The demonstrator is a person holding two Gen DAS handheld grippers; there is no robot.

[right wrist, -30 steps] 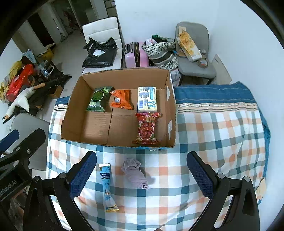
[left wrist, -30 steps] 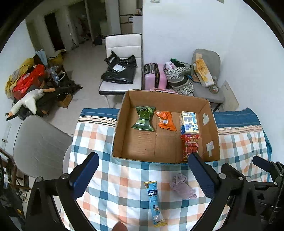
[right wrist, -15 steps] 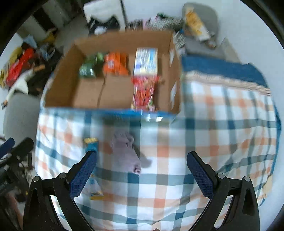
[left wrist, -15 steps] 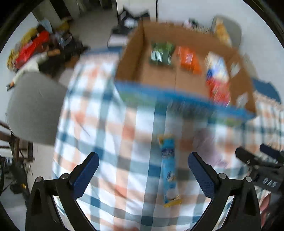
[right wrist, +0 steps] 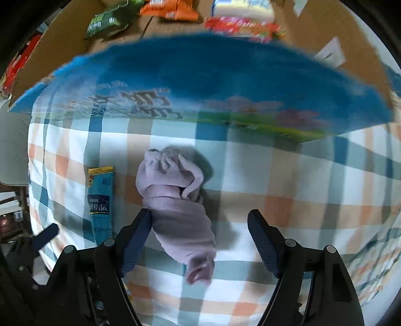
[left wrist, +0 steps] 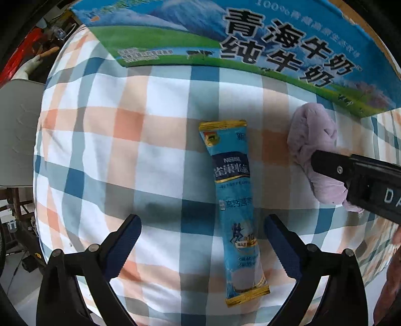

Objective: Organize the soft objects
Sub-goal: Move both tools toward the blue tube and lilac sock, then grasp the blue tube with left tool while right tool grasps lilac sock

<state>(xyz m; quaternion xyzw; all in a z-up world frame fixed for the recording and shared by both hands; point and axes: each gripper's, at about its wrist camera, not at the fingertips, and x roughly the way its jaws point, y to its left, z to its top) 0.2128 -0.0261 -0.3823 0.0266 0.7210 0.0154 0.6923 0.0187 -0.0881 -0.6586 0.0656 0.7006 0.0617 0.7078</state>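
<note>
A blue Nestle sachet (left wrist: 233, 200) lies lengthwise on the checked tablecloth (left wrist: 125, 155), its lower half between the fingers of my open left gripper (left wrist: 201, 242), nearer the right finger. It also shows in the right wrist view (right wrist: 100, 203). A rolled lilac sock (right wrist: 175, 208) lies to its right. My open right gripper (right wrist: 199, 232) straddles the sock, and its left finger (right wrist: 137, 238) touches it. The sock also shows in the left wrist view (left wrist: 313, 145), partly hidden by the right gripper's finger (left wrist: 351, 173).
A cardboard box with a blue and green printed front (left wrist: 250, 37) stands just behind both objects. It holds several snack packets (right wrist: 175, 10). A grey chair (left wrist: 17, 125) stands at the table's left edge.
Both grippers have dropped low and moved forward over the tablecloth. The left one now straddles the sachet, the right one the sock. Both stay open.
</note>
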